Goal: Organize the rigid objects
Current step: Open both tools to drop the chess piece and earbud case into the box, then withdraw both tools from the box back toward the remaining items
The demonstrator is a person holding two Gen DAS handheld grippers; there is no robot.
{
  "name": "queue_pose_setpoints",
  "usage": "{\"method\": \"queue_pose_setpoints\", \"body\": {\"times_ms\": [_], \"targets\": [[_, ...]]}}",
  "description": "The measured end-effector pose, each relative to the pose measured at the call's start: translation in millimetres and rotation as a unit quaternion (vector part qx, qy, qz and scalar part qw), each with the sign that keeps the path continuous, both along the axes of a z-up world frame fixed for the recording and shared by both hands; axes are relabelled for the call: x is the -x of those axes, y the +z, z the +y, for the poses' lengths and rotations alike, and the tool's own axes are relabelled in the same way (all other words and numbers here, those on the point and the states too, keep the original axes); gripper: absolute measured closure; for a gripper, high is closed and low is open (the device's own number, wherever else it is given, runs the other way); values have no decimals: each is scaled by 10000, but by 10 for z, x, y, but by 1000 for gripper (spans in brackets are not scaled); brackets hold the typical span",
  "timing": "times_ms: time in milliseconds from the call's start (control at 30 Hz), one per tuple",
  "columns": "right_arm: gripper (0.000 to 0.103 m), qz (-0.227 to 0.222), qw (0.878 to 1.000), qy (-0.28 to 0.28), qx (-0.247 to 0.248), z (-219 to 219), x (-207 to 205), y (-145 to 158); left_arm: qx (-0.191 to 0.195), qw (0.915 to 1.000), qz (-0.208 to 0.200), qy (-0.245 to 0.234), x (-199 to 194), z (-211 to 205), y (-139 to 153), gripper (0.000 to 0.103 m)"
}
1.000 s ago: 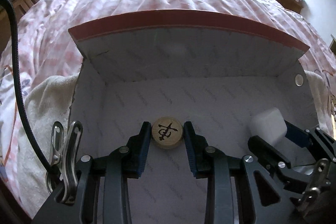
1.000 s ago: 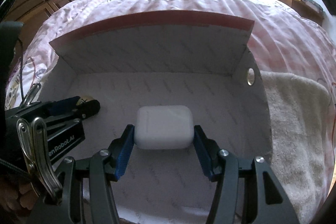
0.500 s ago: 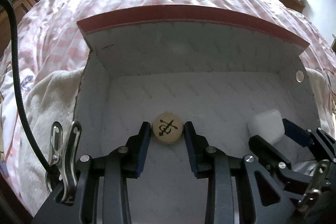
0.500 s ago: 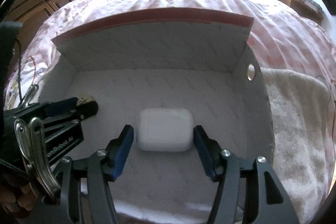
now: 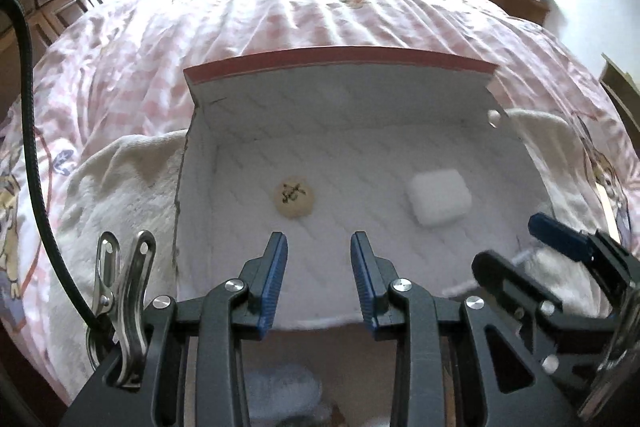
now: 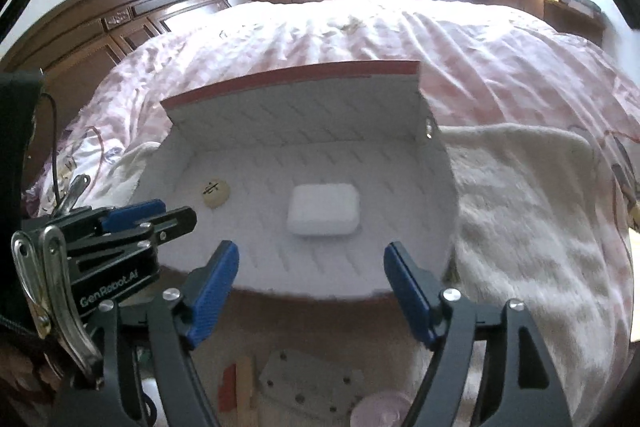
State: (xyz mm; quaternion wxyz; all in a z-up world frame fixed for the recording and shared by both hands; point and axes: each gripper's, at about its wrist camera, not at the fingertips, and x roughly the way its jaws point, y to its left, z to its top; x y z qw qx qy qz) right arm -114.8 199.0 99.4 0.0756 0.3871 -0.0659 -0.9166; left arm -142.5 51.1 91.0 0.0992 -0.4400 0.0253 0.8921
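Note:
An open box (image 5: 340,99) with a white lining and a red rim lies on the bed. On its floor lie a round wooden chess piece (image 5: 294,201) with a dark character and a white rounded case (image 5: 438,197). My left gripper (image 5: 319,267) hangs open over the box's near edge, nothing between its fingers, the chess piece well ahead. In the right wrist view the case (image 6: 322,210) and the piece (image 6: 215,193) lie free in the box (image 6: 296,115). My right gripper (image 6: 312,255) is short of the case, its jaws opening and empty. The left gripper (image 6: 160,215) shows beside it.
A white fluffy towel (image 6: 520,207) lies under the box on the pink checked quilt (image 5: 320,11). A dark wooden wardrobe (image 6: 100,27) stands at the left. Below the box's near edge are a grey plate with holes (image 6: 308,383) and a pink round thing (image 6: 380,411).
Both grippers have drawn back and up out of the box. The chess piece and the white case, earlier between the fingers, now lie free. The right jaws have spread wider.

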Motion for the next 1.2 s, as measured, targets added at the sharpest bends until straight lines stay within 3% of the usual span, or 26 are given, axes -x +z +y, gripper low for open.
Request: {"method": "queue_pose_setpoints", "body": {"times_ms": [233, 367, 500, 567, 933, 1200], "targets": [[24, 118, 9993, 104, -324, -81, -78, 36, 31, 9999, -86, -98, -106, 18, -67, 69], [22, 141, 9978, 135, -640, -172, -44, -17, -166, 9998, -141, -27, -73, -77, -104, 69], [17, 74, 9967, 168, -789, -271, -7, -53, -414, 9984, -354, 119, -15, -247, -151, 60], [17, -18, 9972, 189, -717, -296, 8, -76, -437, 9975, -489, 263, 13, -346, -188, 60], [17, -121, 9982, 409, -428, -344, -247, -205, -170, 9986, -497, -22, -225, -338, -243, 60], [18, 186, 9994, 269, 83, -163, -319, -101, -698, 9963, -8, -492, -303, -428, -4, 60]]}}
